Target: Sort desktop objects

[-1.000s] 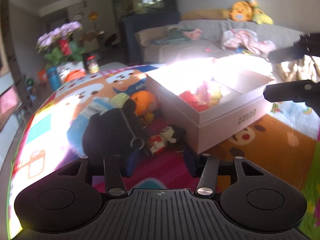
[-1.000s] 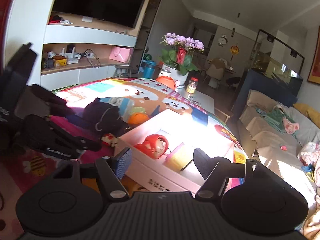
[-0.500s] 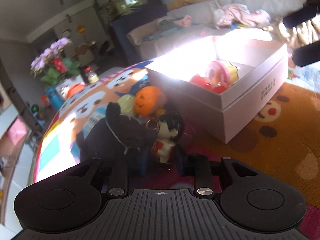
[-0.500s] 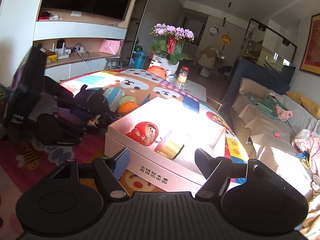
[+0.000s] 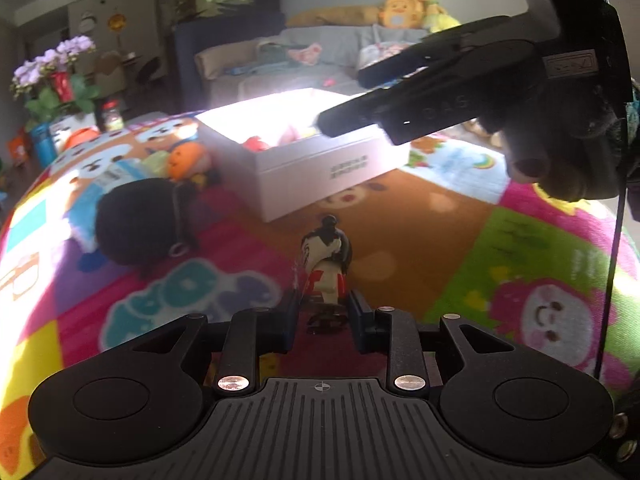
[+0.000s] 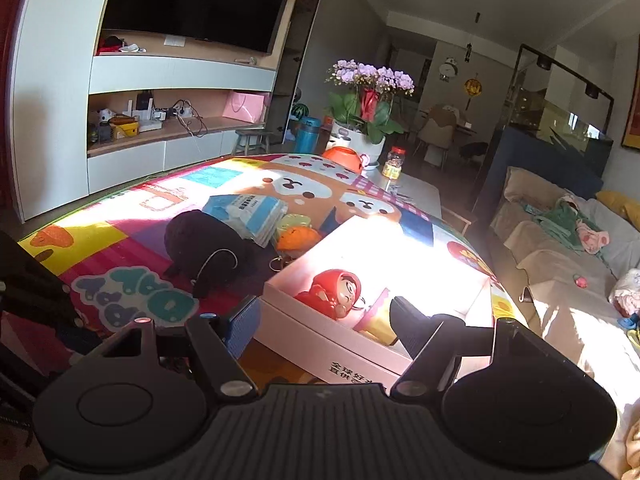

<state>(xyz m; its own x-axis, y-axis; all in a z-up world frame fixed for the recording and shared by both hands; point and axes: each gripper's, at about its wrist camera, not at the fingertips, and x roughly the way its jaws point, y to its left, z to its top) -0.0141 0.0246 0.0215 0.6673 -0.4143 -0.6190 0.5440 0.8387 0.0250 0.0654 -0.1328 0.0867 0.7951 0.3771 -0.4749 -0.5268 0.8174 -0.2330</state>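
The left gripper (image 5: 323, 312) is clamped on a small black-haired figurine (image 5: 326, 262), held above the colourful play mat (image 5: 440, 236). The right gripper (image 6: 320, 322) hangs with jaws apart, empty, over the white box (image 6: 304, 336), which contains a red doll (image 6: 336, 292) and a yellow cup (image 6: 374, 322). Beyond: black pouch (image 6: 204, 244), orange plush (image 6: 298, 238), orchids (image 6: 370, 80), sofa (image 6: 560, 240)

Matte black plastic makes up both handheld tools. The left gripper (image 5: 323, 316) has a ribbed central housing, two round side discs, silver screws at the finger pivots and blue-faced pads. The right gripper (image 6: 322, 320) shares the ribbed body, darker screws and one blue textured pad; seen from the left wrist view, it carries faint embossed lettering, a thin black cable, and what may be a dark sleeve.
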